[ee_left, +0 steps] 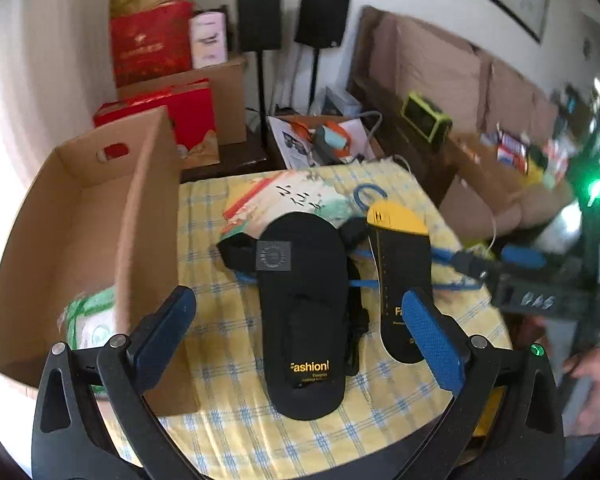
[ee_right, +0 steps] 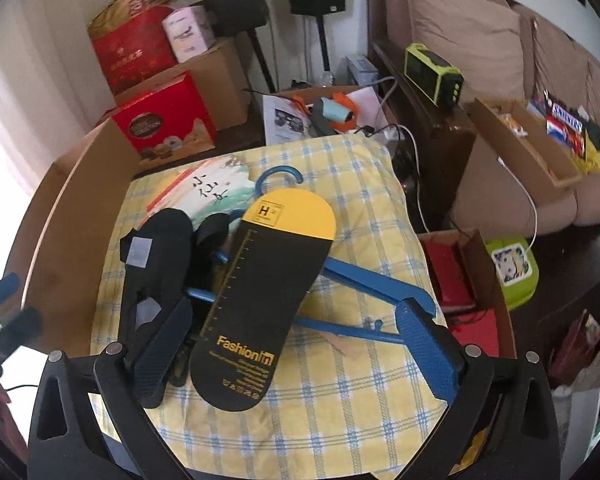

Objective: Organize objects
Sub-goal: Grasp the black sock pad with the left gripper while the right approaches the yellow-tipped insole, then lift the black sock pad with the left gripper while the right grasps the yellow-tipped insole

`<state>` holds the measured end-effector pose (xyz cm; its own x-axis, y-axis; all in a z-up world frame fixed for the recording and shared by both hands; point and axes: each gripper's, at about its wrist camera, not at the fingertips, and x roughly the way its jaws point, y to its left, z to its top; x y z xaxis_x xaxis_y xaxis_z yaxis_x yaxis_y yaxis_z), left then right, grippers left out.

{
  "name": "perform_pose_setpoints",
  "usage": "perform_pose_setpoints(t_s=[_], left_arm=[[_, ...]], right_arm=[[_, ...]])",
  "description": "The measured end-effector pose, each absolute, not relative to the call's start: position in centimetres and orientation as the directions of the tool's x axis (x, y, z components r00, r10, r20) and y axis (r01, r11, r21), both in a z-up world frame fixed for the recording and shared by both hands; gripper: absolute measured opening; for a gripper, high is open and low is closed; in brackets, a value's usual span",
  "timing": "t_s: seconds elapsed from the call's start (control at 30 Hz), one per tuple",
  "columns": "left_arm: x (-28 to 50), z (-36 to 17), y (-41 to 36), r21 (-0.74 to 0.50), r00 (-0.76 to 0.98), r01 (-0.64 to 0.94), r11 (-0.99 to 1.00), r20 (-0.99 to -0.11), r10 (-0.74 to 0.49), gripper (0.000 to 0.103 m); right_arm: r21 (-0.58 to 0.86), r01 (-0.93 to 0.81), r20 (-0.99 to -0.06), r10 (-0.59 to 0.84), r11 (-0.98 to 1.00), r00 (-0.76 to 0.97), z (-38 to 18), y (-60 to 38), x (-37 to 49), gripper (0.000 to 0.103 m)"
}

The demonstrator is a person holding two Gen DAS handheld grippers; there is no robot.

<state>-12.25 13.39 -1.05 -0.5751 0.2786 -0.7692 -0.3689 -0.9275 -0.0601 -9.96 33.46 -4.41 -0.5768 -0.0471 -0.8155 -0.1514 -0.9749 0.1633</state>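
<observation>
Both grippers are held wide open, with nothing clasped. The left gripper point(ee_left: 300, 312) is poised above a black slipper point(ee_left: 304, 312), which lies sole-down on a yellow checked cloth point(ee_left: 228, 344). The right gripper point(ee_right: 296, 344) is poised above a black and yellow insole card point(ee_right: 260, 300), which is laid across a blue hanger point(ee_right: 364, 280) on the same cloth. The slipper and the card are placed side by side, just apart. A cardboard box point(ee_left: 140, 208) is set at the cloth's left edge, touching it, and a green and white packet point(ee_left: 92, 320) is seen inside.
</observation>
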Motion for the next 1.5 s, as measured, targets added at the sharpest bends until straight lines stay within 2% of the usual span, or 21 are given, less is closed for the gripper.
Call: perform_pose_setpoints(t_s=[0.23, 0.6, 0.9, 0.93, 1.0, 1.07, 1.3, 1.5], left_arm=[[-13.5, -5.2, 16.4, -0.053, -0.521, -0.369, -0.928, -0.815, 0.254, 0.103], [-16.0, -9.4, 16.5, -0.054, -0.469, -0.321, -0.946, -0.858, 0.208, 0.103], [-17.1, -12.0, 17.0, -0.094, -0.411, -0.317, -0.944, -0.883, 0.226, 0.103], [-17.2, -12.2, 17.1, -0.097, -0.406, -0.314, -0.945, -0.886, 0.226, 0.102], [-17.4, -12.5, 16.9, -0.099, -0.397, -0.301, -0.948, -0.891, 0.219, 0.087], [-17.6, -12.7, 16.6, -0.091, -0.394, -0.291, -0.953, -0.896, 0.205, 0.080], [-17.3, -11.8, 15.3, -0.152, -0.392, -0.269, -0.951, -0.885, 0.252, 0.080], [-16.2, -9.1, 14.5, -0.152, -0.427, -0.281, -0.947, -0.864, 0.266, 0.080]], right_arm=[[0.161, -0.175, -0.810, -0.029, -0.971, -0.585, -4.2, 35.1, -9.3, 0.103], [0.188, -0.170, -0.814, -0.057, -0.967, -0.578, -4.7, 35.6, -9.5, 0.103], [0.195, -0.153, -0.827, -0.078, -0.969, -0.557, -5.7, 34.3, -10.2, 0.103], [0.196, -0.153, -0.828, -0.080, -0.969, -0.556, -5.8, 34.3, -10.2, 0.103], [0.195, -0.151, -0.830, -0.081, -0.969, -0.552, -6.0, 34.2, -10.3, 0.103], [0.190, -0.148, -0.832, -0.079, -0.970, -0.549, -6.1, 34.1, -10.3, 0.103], [0.189, -0.147, -0.834, -0.080, -0.971, -0.545, -6.2, 34.0, -10.4, 0.103], [0.195, -0.141, -0.838, -0.090, -0.971, -0.539, -6.3, 33.4, -10.9, 0.103]])
